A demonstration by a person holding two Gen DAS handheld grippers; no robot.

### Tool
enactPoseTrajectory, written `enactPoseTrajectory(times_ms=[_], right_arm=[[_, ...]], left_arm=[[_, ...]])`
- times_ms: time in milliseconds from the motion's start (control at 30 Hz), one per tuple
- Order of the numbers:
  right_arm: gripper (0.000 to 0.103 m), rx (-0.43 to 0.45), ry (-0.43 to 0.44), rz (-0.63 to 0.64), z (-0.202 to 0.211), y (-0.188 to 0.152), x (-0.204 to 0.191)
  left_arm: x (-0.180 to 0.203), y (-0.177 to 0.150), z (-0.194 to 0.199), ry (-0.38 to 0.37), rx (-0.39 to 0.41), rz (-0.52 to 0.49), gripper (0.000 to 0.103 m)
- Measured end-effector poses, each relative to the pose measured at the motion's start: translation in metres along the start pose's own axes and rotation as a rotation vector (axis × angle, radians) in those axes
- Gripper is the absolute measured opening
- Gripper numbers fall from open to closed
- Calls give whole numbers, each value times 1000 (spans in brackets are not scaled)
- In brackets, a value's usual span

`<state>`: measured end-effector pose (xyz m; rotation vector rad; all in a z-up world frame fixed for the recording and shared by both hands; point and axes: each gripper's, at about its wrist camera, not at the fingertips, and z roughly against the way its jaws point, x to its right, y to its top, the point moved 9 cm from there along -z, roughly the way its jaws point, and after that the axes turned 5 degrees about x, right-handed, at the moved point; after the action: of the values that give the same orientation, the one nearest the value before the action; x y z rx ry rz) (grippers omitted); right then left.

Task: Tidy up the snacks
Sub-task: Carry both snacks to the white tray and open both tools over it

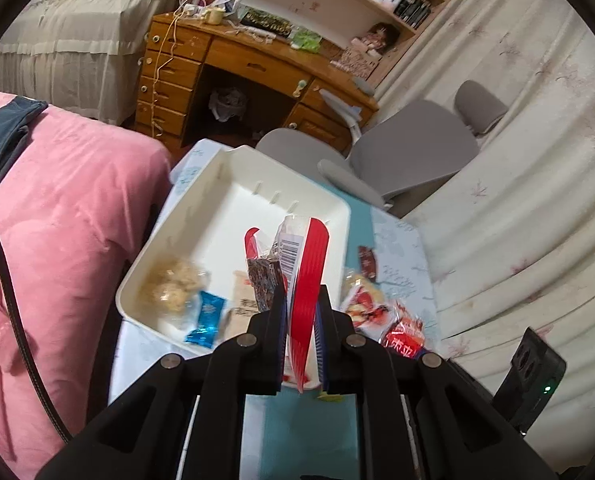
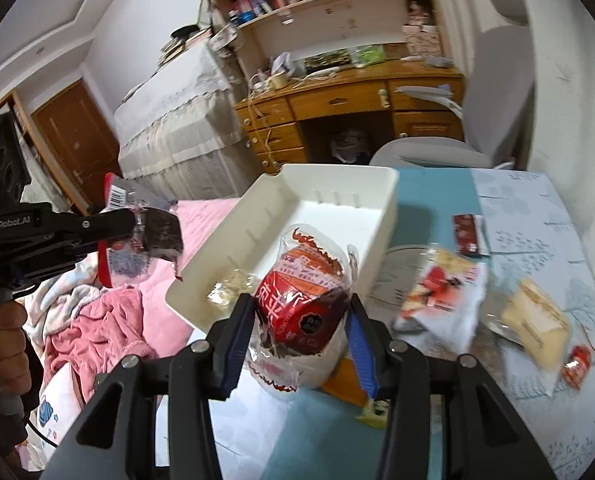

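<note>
A white bin [image 1: 201,208] stands on the table and holds a pale puffed snack [image 1: 173,284], a blue packet [image 1: 205,318] and a beige packet [image 1: 243,300]. My left gripper [image 1: 299,300] is shut on a red-and-clear snack packet [image 1: 305,280] above the bin's near edge. It also shows at the left of the right wrist view [image 2: 137,220], holding the dark packet [image 2: 157,236]. My right gripper [image 2: 301,316] is shut on a red-labelled snack bag [image 2: 297,300] in front of the bin [image 2: 337,184].
Loose snacks lie on the table right of the bin: a small dark red sachet [image 2: 469,234], a red-and-white packet [image 2: 441,292], a beige wafer pack [image 2: 537,320]. A pink blanket [image 1: 57,240] is left of the table; a grey chair [image 1: 409,152] and wooden desk [image 1: 257,68] stand behind.
</note>
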<state>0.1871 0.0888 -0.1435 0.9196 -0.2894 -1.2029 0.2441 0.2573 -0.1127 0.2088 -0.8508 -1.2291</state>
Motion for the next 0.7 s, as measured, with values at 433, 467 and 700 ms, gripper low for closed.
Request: enactPoseTrajectory(times_ms=[433,467,700], right_arm=[[61,-76,-55,-47,-45,-13,-21],[61,-80,-65,-60,-46,-15,-18],[61,-117,-113,-166,-48,-28,-1]], left_arm=[[-48,1,-21,124,-86,-26,59],[-49,0,-24,130,-96,-34,61],[-41,-12,-36,114,-161,-77,70]])
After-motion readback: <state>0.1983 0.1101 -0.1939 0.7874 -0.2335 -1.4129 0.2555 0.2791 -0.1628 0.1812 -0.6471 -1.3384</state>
